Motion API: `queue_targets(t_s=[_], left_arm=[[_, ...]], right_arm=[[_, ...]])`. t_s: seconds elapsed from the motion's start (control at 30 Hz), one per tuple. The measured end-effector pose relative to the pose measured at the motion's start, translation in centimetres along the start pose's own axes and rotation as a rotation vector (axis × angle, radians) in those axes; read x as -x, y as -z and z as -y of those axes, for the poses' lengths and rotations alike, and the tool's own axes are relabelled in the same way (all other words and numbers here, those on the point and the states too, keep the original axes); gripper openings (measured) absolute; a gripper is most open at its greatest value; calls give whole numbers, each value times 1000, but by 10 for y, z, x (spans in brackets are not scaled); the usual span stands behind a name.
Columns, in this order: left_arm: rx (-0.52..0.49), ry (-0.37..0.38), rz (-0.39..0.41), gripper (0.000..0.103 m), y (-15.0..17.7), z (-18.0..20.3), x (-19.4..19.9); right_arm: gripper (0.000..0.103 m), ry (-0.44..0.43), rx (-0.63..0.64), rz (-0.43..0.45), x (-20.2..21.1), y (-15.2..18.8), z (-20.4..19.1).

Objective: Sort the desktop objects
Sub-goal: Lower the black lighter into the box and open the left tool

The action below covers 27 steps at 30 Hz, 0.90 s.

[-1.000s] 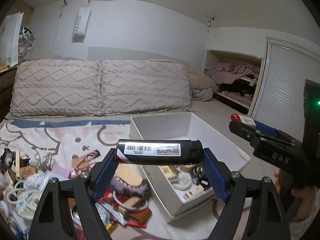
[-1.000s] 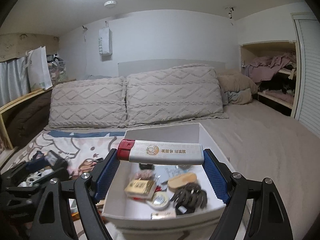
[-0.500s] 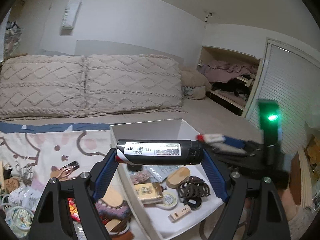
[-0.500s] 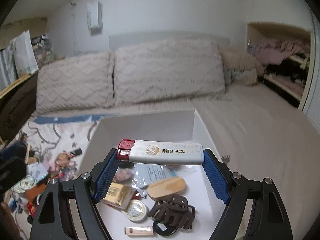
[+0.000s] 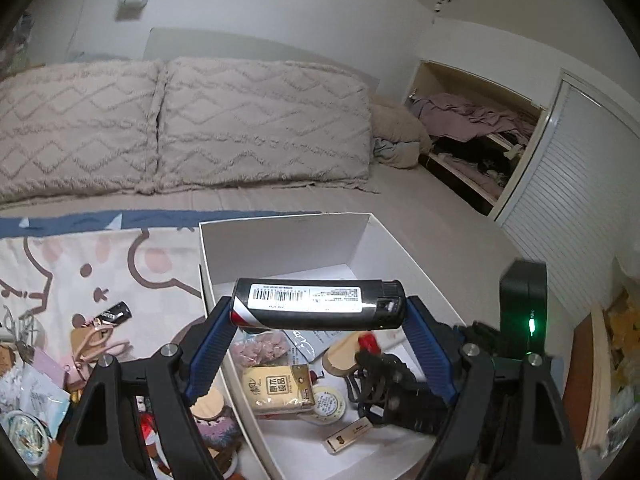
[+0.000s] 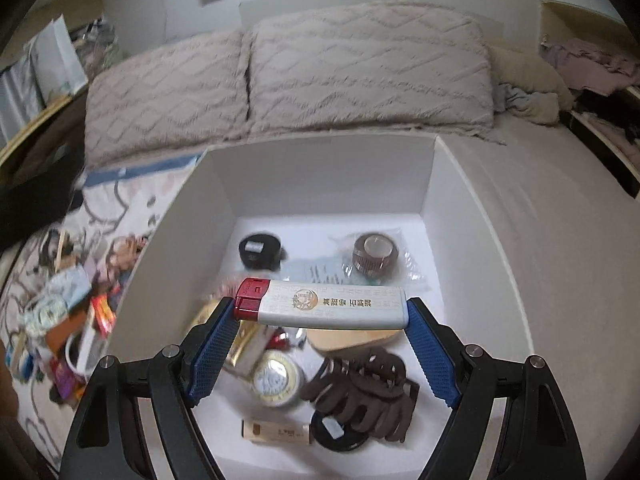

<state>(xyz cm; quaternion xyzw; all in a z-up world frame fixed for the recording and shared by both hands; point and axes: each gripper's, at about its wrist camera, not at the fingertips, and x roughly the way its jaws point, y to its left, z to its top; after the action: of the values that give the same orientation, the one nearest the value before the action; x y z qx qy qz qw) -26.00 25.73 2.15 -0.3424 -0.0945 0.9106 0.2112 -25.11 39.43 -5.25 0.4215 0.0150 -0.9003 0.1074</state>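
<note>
My left gripper (image 5: pixel 318 314) is shut on a black lighter (image 5: pixel 318 304) with a barcode label, held crosswise over the near left part of the white box (image 5: pixel 288 236). My right gripper (image 6: pixel 320 312) is shut on a white lighter with a red cap (image 6: pixel 322 303), held crosswise low over the inside of the white box (image 6: pixel 224 200). The right gripper's dark body shows in the left wrist view (image 5: pixel 400 392), down inside the box. The box holds a brown hair claw (image 6: pixel 360 392), a round tin (image 6: pixel 276 378), a small wooden piece (image 6: pixel 276 433) and a roll of brown tape (image 6: pixel 376 256).
A pile of small loose objects (image 5: pixel 44 380) lies on the patterned blanket (image 5: pixel 80 272) left of the box. Two knitted pillows (image 5: pixel 180 128) lie behind. A shelf niche (image 5: pixel 476 140) and a slatted door (image 5: pixel 580 200) stand on the right.
Both grippers moved forward and down over the box with their lighters still held. The right gripper now sits low inside the box; the left gripper shifted right toward the box.
</note>
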Motion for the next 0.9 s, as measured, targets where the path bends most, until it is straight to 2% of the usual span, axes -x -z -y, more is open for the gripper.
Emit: queue_targets(t_s=[0.2,0.3,0.6,0.9], left_arm=[[4,-3,-68,83,0,7,-27],[15,-8,-117,83,0,7,-42],[14,-60,-197,83,1,7,-73],[-62,-95,-270,83,2,22,-100]], right_arm=[[84,-21,66,-27,-3,9,-8],[84,-20,63,-19,-4,7,-3],[84,-64,46,-19,-11,10,5],[84,-109,43,-4,-11,18,8]])
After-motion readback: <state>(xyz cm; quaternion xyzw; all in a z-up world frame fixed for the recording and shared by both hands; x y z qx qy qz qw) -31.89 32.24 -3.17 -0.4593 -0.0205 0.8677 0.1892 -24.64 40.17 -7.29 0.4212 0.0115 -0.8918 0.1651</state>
